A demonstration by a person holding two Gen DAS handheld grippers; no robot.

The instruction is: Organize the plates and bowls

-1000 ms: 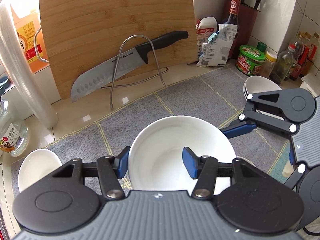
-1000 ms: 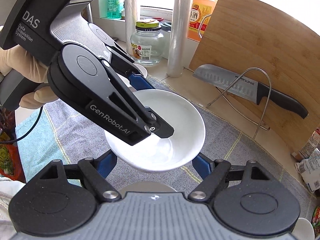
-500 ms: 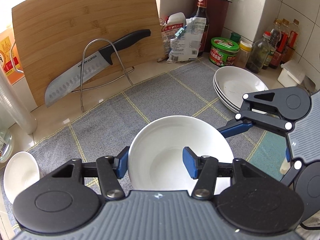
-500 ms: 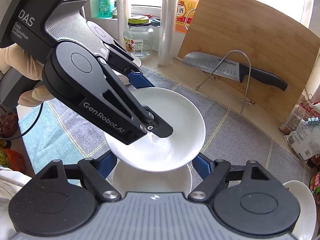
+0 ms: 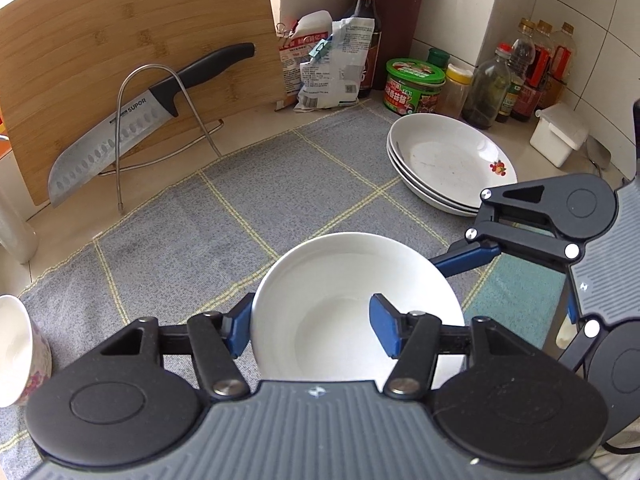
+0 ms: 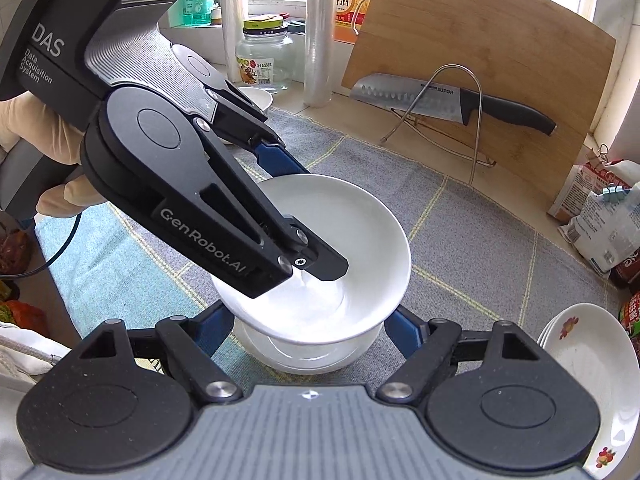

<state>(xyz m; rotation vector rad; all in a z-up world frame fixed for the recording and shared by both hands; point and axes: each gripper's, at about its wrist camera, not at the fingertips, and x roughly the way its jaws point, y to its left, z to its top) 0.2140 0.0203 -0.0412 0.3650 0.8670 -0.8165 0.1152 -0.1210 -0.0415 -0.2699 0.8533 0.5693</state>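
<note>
A white bowl (image 5: 344, 280) sits tilted in a second white bowl (image 6: 304, 356) over the grey mat (image 5: 256, 184). My left gripper (image 5: 312, 328) straddles the upper bowl's (image 6: 360, 232) near wall, one finger outside and one inside. Its jaws are opening and the pads look just off the wall. My right gripper (image 6: 310, 330) is shut on the lower bowl, a finger on each side. In the left wrist view the lower bowl is hidden. A stack of white plates (image 5: 448, 156) with a red flower mark lies at the right. A small patterned bowl (image 5: 12, 344) stands at the far left.
A knife (image 5: 132, 120) rests on a wire rack against a bamboo board (image 5: 120, 32) at the back. Bags, a green-lidded tub (image 5: 414, 88), sauce bottles and a white box (image 5: 558, 134) crowd the back right corner. A glass jar (image 6: 262, 56) and a film roll stand by the window.
Both grippers have carried the bowls to the right, towards the plate stack. The lower bowl has come into view under the upper one. The left jaws have parted slightly.
</note>
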